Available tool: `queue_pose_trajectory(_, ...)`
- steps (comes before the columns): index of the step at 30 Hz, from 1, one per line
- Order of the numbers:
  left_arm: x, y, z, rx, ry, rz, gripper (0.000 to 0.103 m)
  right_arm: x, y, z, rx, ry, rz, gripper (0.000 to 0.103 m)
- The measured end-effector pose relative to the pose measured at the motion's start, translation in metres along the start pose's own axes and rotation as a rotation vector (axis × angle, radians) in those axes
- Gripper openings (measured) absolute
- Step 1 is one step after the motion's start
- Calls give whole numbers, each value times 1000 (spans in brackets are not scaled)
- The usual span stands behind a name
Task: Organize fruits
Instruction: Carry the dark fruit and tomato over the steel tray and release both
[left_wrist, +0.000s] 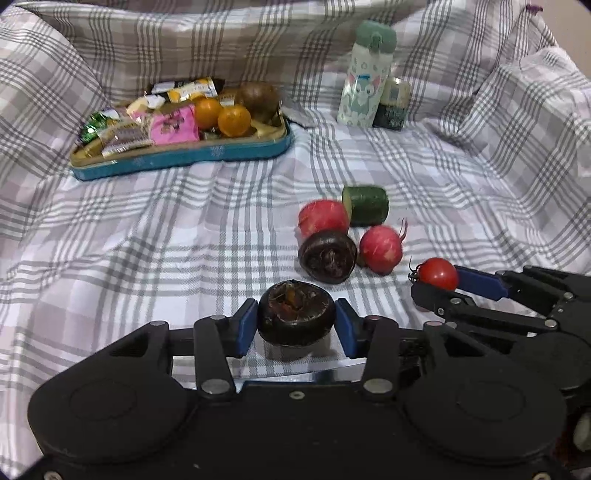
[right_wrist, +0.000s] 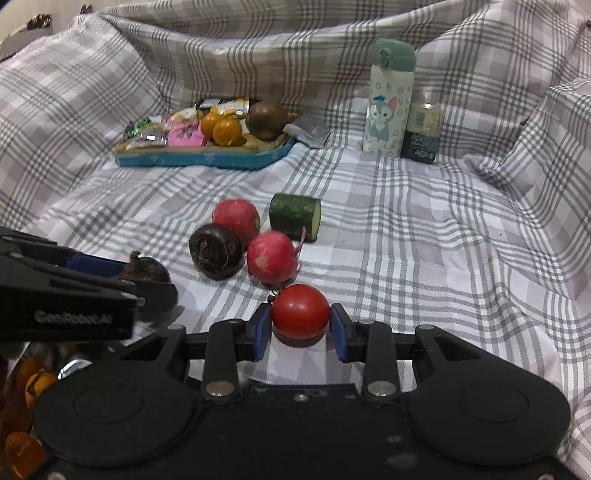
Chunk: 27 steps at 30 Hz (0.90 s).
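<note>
L gripper (left_wrist: 295, 325): jaws clamped on dark chestnut (left_wrist: 295, 312), just off the cloth (left_wrist: 147, 240). R gripper (right_wrist: 300, 326): jaws clamped on tomato (right_wrist: 301, 310). Both near side of radish (right_wrist: 271, 256), well apart from tray (left_wrist: 184, 157) beyond it.

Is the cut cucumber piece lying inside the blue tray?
No, the cucumber piece lies on the checked cloth, well apart from the blue tray, near the two radishes.

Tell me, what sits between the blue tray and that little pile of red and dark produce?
Nothing: only bare checked cloth separates the tray from the pile, clearest in the right wrist view.
</note>
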<state>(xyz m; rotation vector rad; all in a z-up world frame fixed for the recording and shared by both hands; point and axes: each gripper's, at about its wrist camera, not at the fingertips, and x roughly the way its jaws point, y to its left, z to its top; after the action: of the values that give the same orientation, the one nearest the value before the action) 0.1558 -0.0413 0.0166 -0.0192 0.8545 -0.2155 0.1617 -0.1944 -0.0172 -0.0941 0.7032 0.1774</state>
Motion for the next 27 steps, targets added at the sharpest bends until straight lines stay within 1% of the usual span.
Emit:
queue_pose_trajectory(7,-39,-4,-1,31,-40,-13,52,-29,-6,-2,83,-53,25,35)
queue_pose_trajectory(10,-51,-7,-11,38,-27,-32,52,-51,-3,-10,112,-66,41,35)
queue_pose_trajectory(15,-65,-14,-38,49,7,-41,52,-93,8,-27,113,-85,36,35)
queue_pose_trajectory(18,-71,-18,-55,52,32,-48,52,-111,12,-38,112,-71,43,35)
queue_pose_trajectory(24,-78,-24,-83,63,67,-42,52,-135,23,-62,114,1,59,35)
queue_pose_trajectory(27,-80,-25,-92,48,85,-61,52,-144,29,-74,99,37,67,36)
